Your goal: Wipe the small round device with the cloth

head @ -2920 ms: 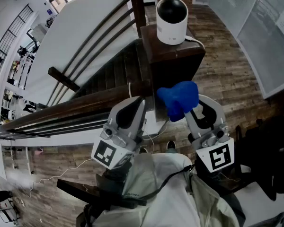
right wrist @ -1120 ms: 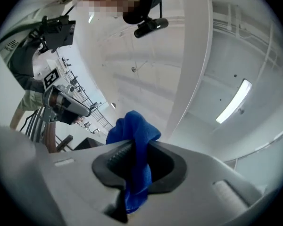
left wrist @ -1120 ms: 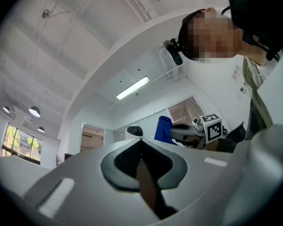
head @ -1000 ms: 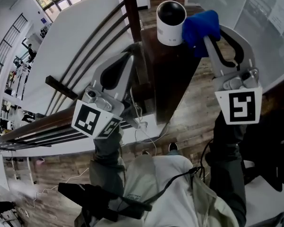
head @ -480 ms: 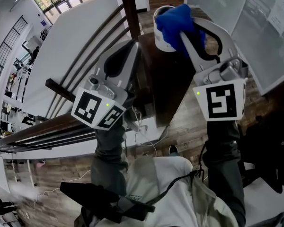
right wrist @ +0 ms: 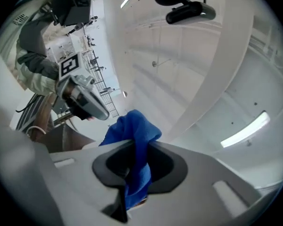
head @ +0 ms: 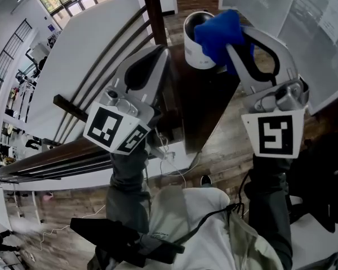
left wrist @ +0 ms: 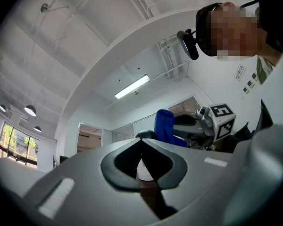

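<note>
The small round device [head: 195,45], white with a black top, stands on a dark wooden post [head: 208,103]. A blue cloth [head: 218,31] lies against its top and right side, bunched in my right gripper [head: 230,45], which is shut on it. In the right gripper view the cloth [right wrist: 134,135] sticks out between the jaws of that gripper [right wrist: 134,149]. My left gripper [head: 162,54] hovers just left of the device, shut and holding nothing. In the left gripper view its closed tips [left wrist: 141,140] point at the device [left wrist: 143,167], with the cloth [left wrist: 164,126] behind.
A dark wooden handrail [head: 50,153] and slanted balusters [head: 110,49] run left of the post. A white cable [head: 169,156] hangs below the post. Wooden floor [head: 225,151] lies far beneath. Glass panels [head: 321,32] stand at the right.
Both grippers rose from below the post up to the device. The cloth swept from the device's right side over its top, then shifted slightly back to the right.
</note>
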The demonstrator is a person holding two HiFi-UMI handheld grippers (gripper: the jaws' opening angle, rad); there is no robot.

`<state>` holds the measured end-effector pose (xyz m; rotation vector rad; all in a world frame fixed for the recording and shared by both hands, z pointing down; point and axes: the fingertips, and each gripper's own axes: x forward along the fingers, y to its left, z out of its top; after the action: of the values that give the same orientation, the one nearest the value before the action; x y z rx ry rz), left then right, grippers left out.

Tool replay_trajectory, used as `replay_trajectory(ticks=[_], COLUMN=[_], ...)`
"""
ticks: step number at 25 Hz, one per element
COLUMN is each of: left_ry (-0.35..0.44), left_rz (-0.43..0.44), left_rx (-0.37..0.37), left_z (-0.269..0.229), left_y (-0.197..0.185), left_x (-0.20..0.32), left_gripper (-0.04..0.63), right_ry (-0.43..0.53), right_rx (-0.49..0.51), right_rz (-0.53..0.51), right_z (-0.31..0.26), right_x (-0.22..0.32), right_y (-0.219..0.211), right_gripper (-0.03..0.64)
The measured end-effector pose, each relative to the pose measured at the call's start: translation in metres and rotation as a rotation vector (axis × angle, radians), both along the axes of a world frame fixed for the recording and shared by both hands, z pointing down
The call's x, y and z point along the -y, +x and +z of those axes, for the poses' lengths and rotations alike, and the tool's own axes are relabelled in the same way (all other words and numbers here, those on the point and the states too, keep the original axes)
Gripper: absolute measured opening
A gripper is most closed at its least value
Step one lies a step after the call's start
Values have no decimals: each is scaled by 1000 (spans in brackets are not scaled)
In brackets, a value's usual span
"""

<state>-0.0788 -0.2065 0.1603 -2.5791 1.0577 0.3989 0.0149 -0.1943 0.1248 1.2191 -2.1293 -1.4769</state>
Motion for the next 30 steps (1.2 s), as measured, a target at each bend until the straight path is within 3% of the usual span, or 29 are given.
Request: replay_trajectory(ticks=[3, 14, 23, 27, 30], left_ry=[3, -11, -24, -21, -24], left_rz=[-1, -12, -25, -34, -37], left_rx=[6, 15, 18, 19, 22], left_z=[-4, 3, 6, 3, 4], left_y=[-1, 5, 8, 10, 14], left_x=[1, 4, -5, -11, -17], left_gripper=[-5, -5, -5, -5, -5], right_ry=[-22, -158, -4, -118, -198], right_rx=[40, -96, 116, 197, 194], right_rz=[28, -54, -92, -75, -109], right_z=[-10, 61, 5, -1, 11], right_x=[17, 3, 10, 37, 37], right_y=[4, -12, 18, 25, 24], right_gripper=[66, 64, 66, 66, 66])
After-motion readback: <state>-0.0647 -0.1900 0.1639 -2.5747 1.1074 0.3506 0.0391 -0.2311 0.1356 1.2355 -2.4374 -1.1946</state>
